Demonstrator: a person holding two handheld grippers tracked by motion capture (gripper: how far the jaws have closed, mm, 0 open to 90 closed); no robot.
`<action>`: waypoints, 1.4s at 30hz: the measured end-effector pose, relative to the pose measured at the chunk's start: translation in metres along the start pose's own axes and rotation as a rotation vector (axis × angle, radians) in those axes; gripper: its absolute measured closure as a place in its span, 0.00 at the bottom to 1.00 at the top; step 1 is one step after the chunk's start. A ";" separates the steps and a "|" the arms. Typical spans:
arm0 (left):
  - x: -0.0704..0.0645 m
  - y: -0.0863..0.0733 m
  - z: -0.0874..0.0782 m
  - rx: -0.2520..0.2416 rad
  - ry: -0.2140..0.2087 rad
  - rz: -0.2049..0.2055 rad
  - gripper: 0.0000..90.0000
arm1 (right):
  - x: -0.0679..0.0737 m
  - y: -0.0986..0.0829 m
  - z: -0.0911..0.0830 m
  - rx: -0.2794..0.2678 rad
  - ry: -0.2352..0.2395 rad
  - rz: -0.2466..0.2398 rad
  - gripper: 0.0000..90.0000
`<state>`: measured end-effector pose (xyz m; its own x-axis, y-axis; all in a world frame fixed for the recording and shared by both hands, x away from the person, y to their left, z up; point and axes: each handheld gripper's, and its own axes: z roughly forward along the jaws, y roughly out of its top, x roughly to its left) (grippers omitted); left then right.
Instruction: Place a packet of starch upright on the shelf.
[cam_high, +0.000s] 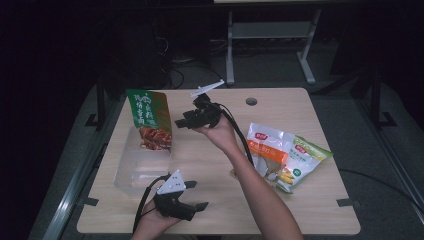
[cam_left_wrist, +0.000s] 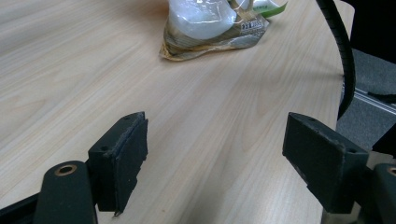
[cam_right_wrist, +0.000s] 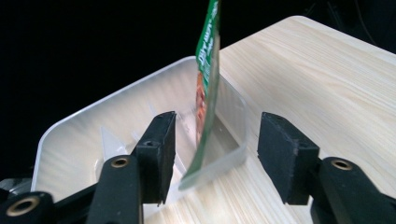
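Apparently just let go, the green packet (cam_high: 150, 119) leans upright against the far wall of the clear tray (cam_high: 131, 175), between the right gripper's (cam_high: 186, 122) wide jaws, while the left gripper (cam_high: 192, 205) idles open low over the table (cam_high: 210, 170).

Dim surroundings fall to black; overhead light brightens the pale wooden table (cam_high: 310, 200); the green foil packet (cam_right_wrist: 205, 93) is motion-blurred, nearby edges soft.
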<state>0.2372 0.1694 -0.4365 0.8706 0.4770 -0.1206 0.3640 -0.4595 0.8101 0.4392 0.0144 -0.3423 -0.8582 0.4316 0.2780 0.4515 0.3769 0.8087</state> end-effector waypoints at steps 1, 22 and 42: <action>0.000 0.000 0.001 -0.001 -0.002 0.001 0.24 | -0.001 -0.003 -0.004 -0.005 -0.005 0.000 0.50; 0.003 0.000 0.000 0.013 0.005 0.015 0.24 | -0.006 -0.065 -0.070 0.012 -0.086 0.046 0.44; 0.003 0.001 0.003 0.019 0.005 0.030 0.24 | -0.001 -0.121 -0.116 0.035 -0.128 0.083 0.40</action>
<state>0.2409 0.1681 -0.4380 0.8798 0.4661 -0.0933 0.3436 -0.4877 0.8026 0.3569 -0.1263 -0.3804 -0.7806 0.5625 0.2726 0.5295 0.3634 0.7665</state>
